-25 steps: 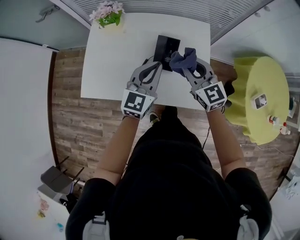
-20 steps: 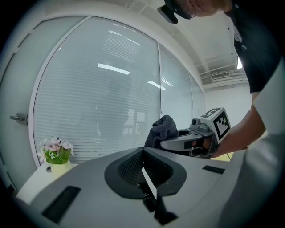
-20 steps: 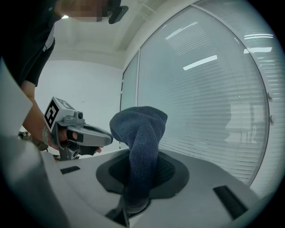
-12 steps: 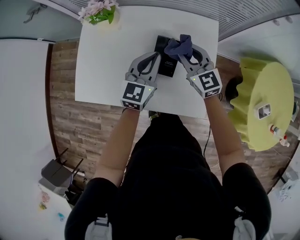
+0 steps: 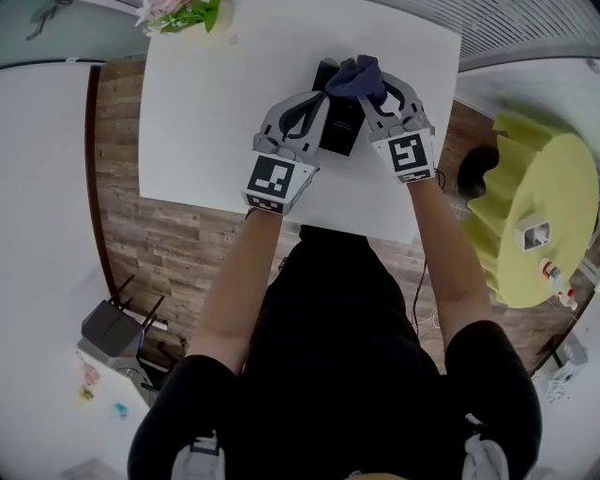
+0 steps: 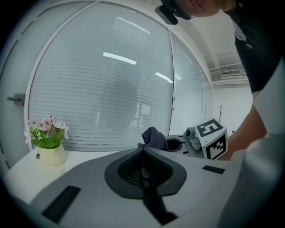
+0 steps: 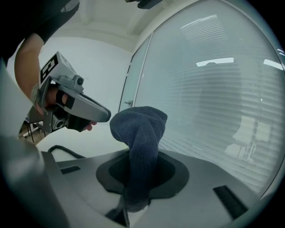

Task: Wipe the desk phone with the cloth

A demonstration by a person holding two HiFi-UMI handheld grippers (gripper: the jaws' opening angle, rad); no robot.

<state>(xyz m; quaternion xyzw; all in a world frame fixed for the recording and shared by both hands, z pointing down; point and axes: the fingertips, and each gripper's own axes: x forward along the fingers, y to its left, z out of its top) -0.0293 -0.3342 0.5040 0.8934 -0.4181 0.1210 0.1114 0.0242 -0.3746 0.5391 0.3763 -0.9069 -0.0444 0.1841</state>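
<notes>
Since 1 second ago, my right claw [image 5: 364, 86] has carried the cloth [image 5: 357, 75] from the right side of the desk phone [image 5: 340, 128] up to its far end, and both claws have gone a little farther over the bench [image 5: 216, 112].

Now the right claw is clamped on the dark blue cloth. In the right gripper view the cloth stands up between the 2 jaws and folds over at the top. In the head view the bunched cloth lies over the far end of the black phone, at about 12 o'clock from me. I cannot tell if it presses on the phone.

My left claw [image 5: 317, 97] lies just beside the phone, on its 9 o'clock side. Its jaws are together, with nothing between them, as the left gripper view shows. I cannot tell if its tips touch the phone.

The phone lies on the white bench between the 2 claws. A small pot of pink flowers [image 5: 176, 11] stands at the bench corner, at about 10 o'clock. A round table with a yellow cover [image 5: 548, 216] stands well apart, at 3 o'clock.
</notes>
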